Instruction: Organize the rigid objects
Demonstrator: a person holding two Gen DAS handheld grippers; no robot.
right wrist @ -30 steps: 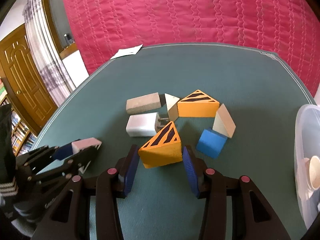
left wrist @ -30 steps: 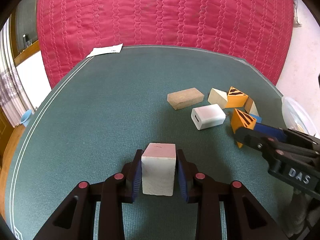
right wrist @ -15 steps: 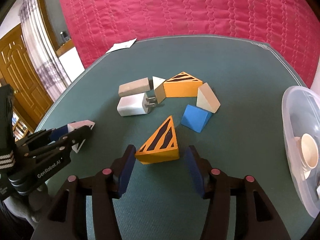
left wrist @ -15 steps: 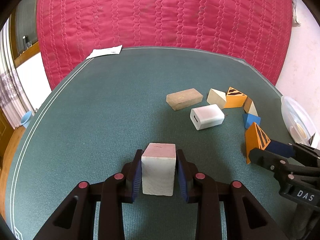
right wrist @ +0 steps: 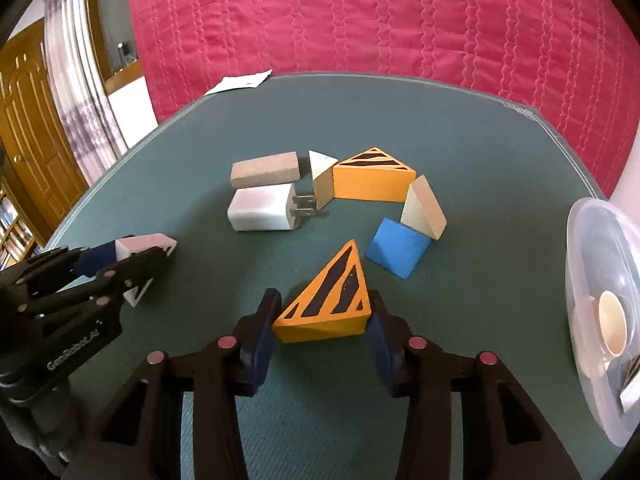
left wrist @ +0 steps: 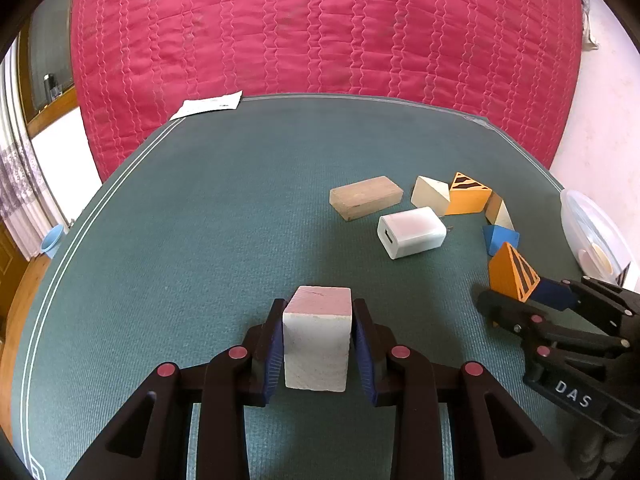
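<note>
My left gripper (left wrist: 318, 344) is shut on a pale wooden block (left wrist: 317, 336) near the table's front; both also show in the right wrist view (right wrist: 140, 254). My right gripper (right wrist: 324, 316) is shut on an orange wedge with black stripes (right wrist: 326, 304), held right of the left gripper; the wedge also shows in the left wrist view (left wrist: 512, 274). Ahead lie a white charger (right wrist: 262, 212), a tan wooden brick (right wrist: 265, 170), a second striped orange wedge (right wrist: 374, 178), two cream wedges (right wrist: 322, 178) (right wrist: 424, 206) and a blue wedge (right wrist: 398, 252).
The table is covered by a green mat (left wrist: 220, 208). A clear plastic container (right wrist: 600, 300) with a cup inside stands at the right edge. A white paper (left wrist: 208, 104) lies at the far left edge. A red quilted cloth (left wrist: 320, 28) hangs behind.
My right gripper has pulled back from the cluster toward the front right with the striped orange wedge in it. My left gripper has stayed still with the pale block.
</note>
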